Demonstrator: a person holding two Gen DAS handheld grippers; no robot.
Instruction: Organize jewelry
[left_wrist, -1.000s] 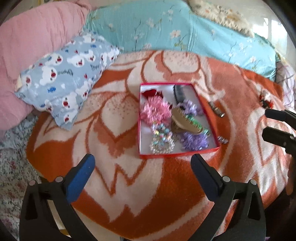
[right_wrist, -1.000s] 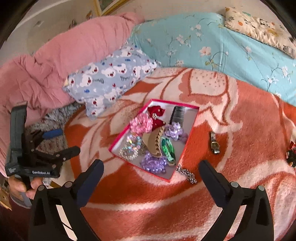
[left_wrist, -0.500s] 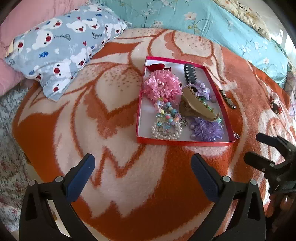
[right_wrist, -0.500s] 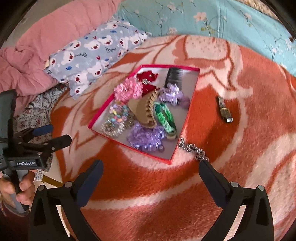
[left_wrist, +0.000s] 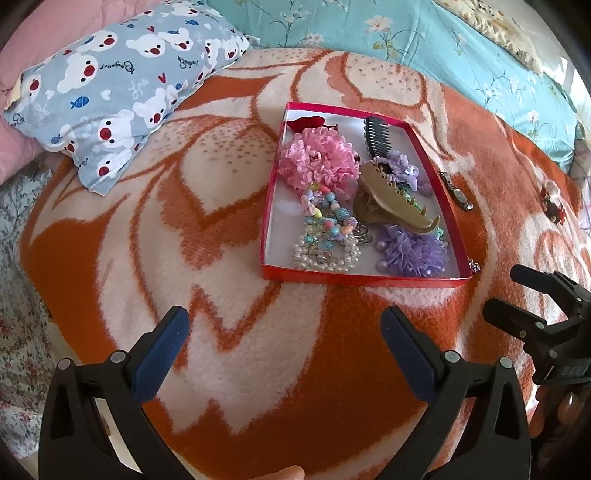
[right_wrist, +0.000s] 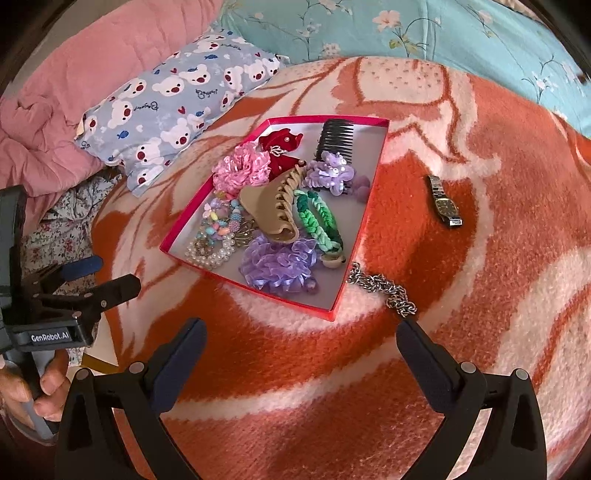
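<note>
A shallow red cardboard box with a white floor (right_wrist: 364, 206) sits near the middle of an orange-and-cream fleece blanket with a large leaf pattern (right_wrist: 498, 295). It holds a crowd of accessories: a pink ruffled fabric scrunchie (left_wrist: 319, 162), a dark red velvet bow (right_wrist: 282, 147), a black plastic comb (right_wrist: 334, 138) at the far end, a tan plastic claw hair clip (right_wrist: 275, 206) lying across the middle, a lilac sequinned flower clip (right_wrist: 330, 173), a green braided cord bracelet (right_wrist: 319, 221), a lilac organza scrunchie (right_wrist: 275, 266) at the near end, a string of pastel beads (left_wrist: 325, 218) and a white pearl bracelet (left_wrist: 327, 254) in the near corner.

Three pieces lie outside the box on the blanket. A silver metal chain bracelet (right_wrist: 384, 288) rests just beside the near right corner, one end touching the box wall. A wristwatch with a metal band and dark face (right_wrist: 443, 201) lies apart to the right. Farther right, a small red-and-black trinket (left_wrist: 552, 201) sits near the blanket's edge; its details are too small to tell.

The right gripper (right_wrist: 301, 345) hovers in front of the box, its blue-padded fingers spread wide and holding nothing, the chain just ahead of its right finger. The left gripper (left_wrist: 284, 332) also stands released and empty on the near side of the box.

Behind the blanket lie a blue pillow printed with white bears (right_wrist: 177, 107), a pink quilted duvet (right_wrist: 74, 81) and a turquoise floral bedcover (left_wrist: 424, 48).
</note>
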